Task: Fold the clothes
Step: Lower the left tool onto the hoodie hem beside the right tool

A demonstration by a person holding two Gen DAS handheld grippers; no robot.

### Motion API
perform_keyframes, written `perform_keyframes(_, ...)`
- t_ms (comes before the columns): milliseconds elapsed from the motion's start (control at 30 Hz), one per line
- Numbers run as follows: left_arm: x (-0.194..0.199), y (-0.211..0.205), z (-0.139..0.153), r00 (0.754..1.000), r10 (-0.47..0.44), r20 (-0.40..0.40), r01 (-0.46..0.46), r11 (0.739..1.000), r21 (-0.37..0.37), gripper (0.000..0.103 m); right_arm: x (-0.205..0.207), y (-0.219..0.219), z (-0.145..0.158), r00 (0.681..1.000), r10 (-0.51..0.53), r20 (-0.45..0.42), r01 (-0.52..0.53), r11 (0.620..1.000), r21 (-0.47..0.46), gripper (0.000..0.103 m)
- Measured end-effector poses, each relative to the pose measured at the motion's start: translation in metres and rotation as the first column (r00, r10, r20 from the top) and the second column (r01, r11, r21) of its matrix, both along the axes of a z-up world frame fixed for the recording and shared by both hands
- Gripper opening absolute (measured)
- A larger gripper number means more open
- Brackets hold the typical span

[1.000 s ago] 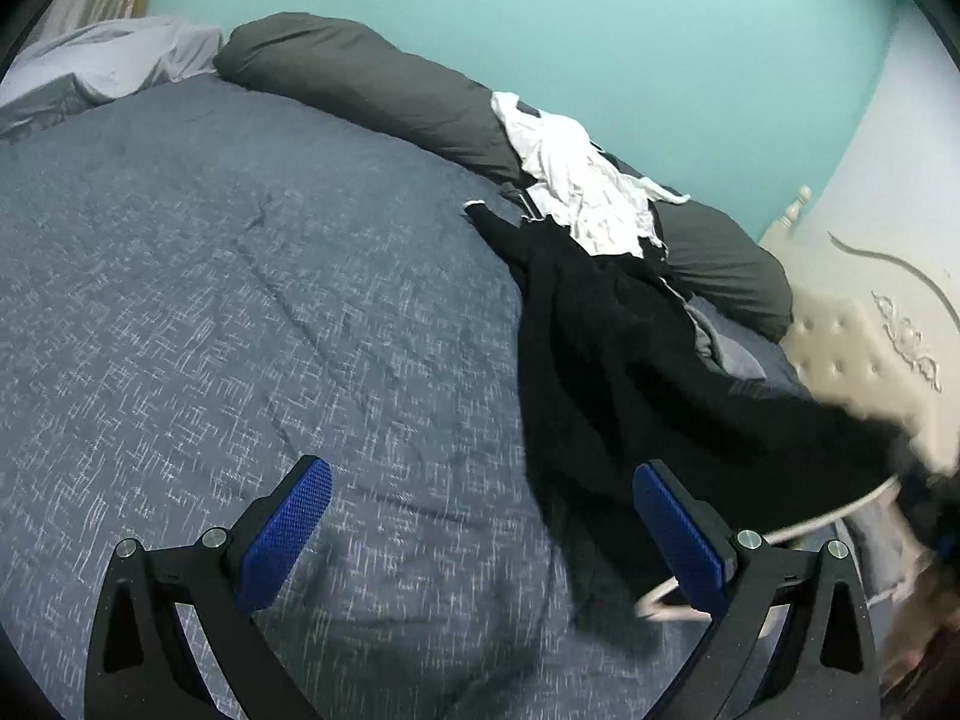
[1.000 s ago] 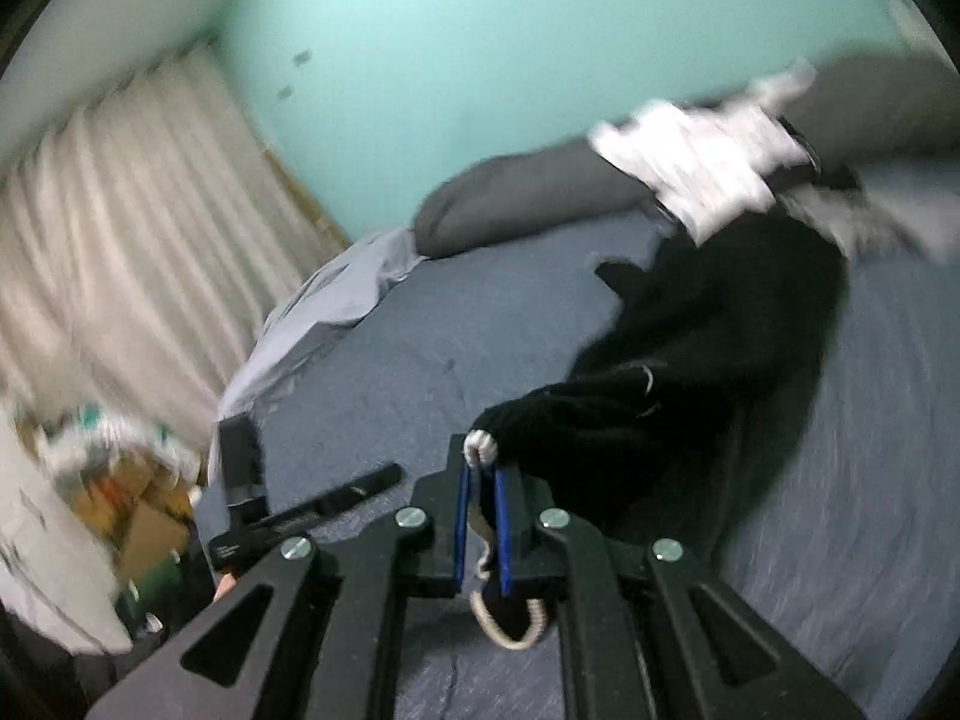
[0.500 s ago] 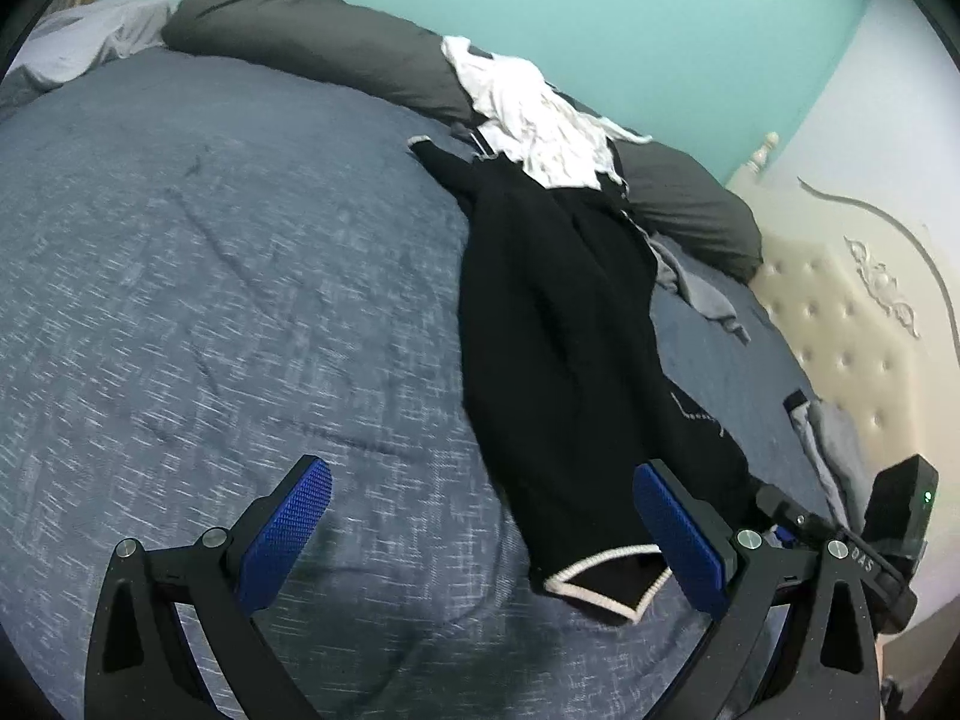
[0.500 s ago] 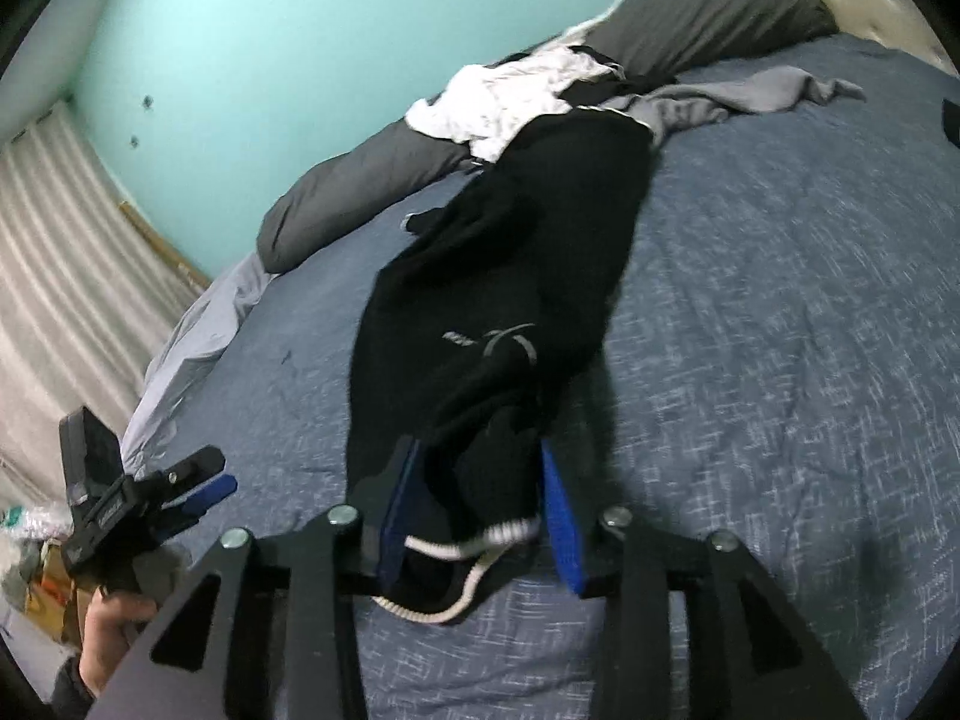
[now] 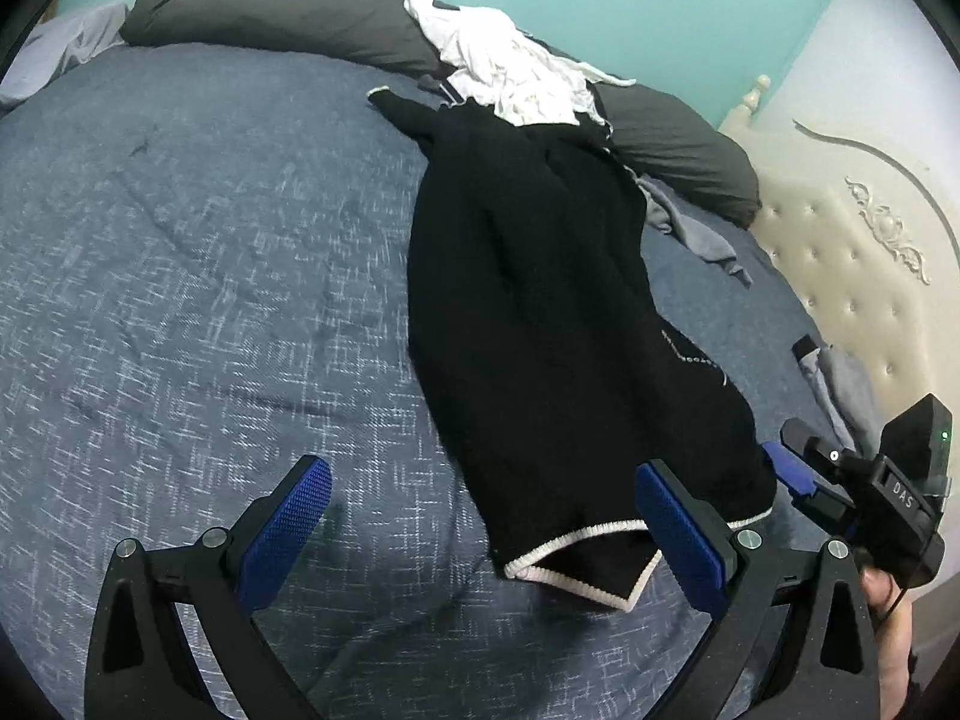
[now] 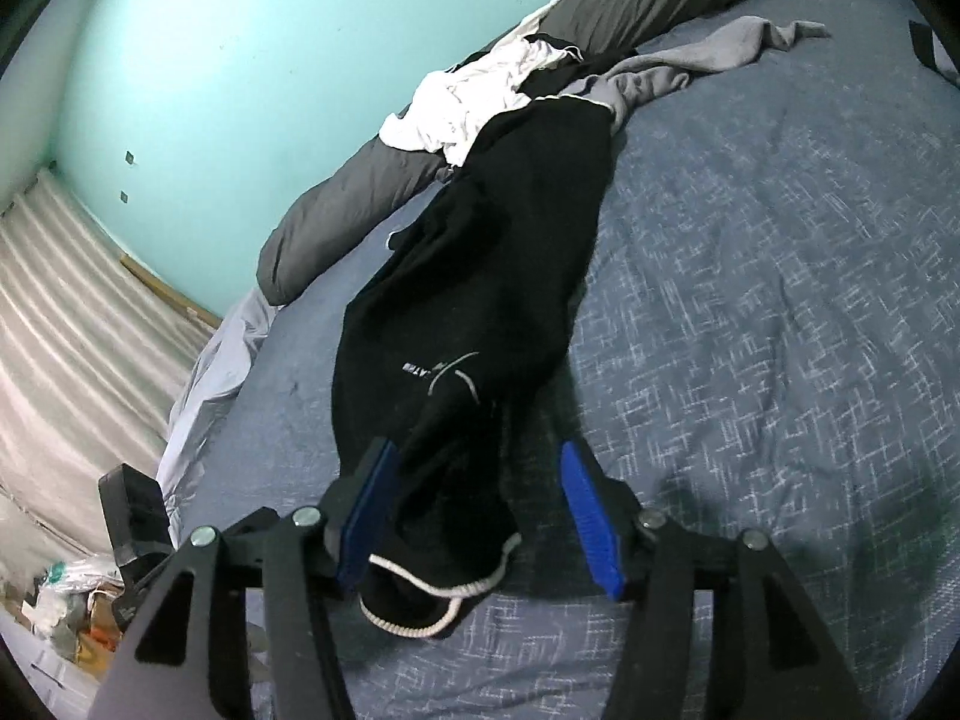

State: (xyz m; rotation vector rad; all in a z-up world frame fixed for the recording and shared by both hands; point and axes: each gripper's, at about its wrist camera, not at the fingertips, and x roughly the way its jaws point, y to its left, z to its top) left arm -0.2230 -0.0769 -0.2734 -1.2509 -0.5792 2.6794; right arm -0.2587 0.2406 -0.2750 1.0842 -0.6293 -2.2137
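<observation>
Now my right hand-held gripper (image 6: 480,516) is letting go: its blue-padded jaws are opening, and the white-trimmed end of the long black knit garment (image 6: 480,276) lies between them, apparently no longer pinched, though cloth still brushes the left pad. My left hand-held gripper (image 5: 480,534) hangs released over the bed, jaws wide, nothing between them but bedding and, near its right finger, a corner of the same trimmed hem.

Outward from there, the garment stretches lengthwise along the blue-grey cross-hatched quilt (image 5: 180,276), its far end tucked under a crumpled white shirt (image 5: 510,78) heaped against the long dark grey bolster (image 5: 288,12). A pale grey cloth (image 6: 708,54) trails beside that heap.

By my reading, the step in hand is laying the piece out, barely begun. It lies bunched into a narrow strip, so the next move calls for both grippers to take the near hem at its corners, draw the far end clear of the shirt, and spread it flat before any fold.
</observation>
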Motion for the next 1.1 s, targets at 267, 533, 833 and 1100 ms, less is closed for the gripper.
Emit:
perform_keyframes(267,-0.008,0.015,-0.008,0.999,-0.043,0.026,0.043,0.999,-0.024,0.103,-0.003,0.003,-0.005,1.000,-0.002,0.027,0.002,1.000,-0.023,0.064)
perform_keyframes(533,-0.020,0.021,-0.027,0.995,-0.046,0.094,0.048,0.999,-0.015,0.103,-0.006,0.003,-0.007,0.999,0.000,0.041,0.002,0.999,-0.048,0.065)
perform_keyframes(833,-0.027,0.022,-0.046,0.987,-0.023,0.157,0.026,1.000,-0.017,0.103,-0.008,0.001,-0.008,0.999,0.008,0.051,-0.005,0.998,-0.070,0.065)
perform_keyframes(1100,-0.033,0.025,-0.055,0.983,-0.021,0.180,0.025,0.999,-0.023,0.103,-0.008,0.002,-0.009,0.998,0.010,0.058,-0.005,0.997,-0.080,0.065)
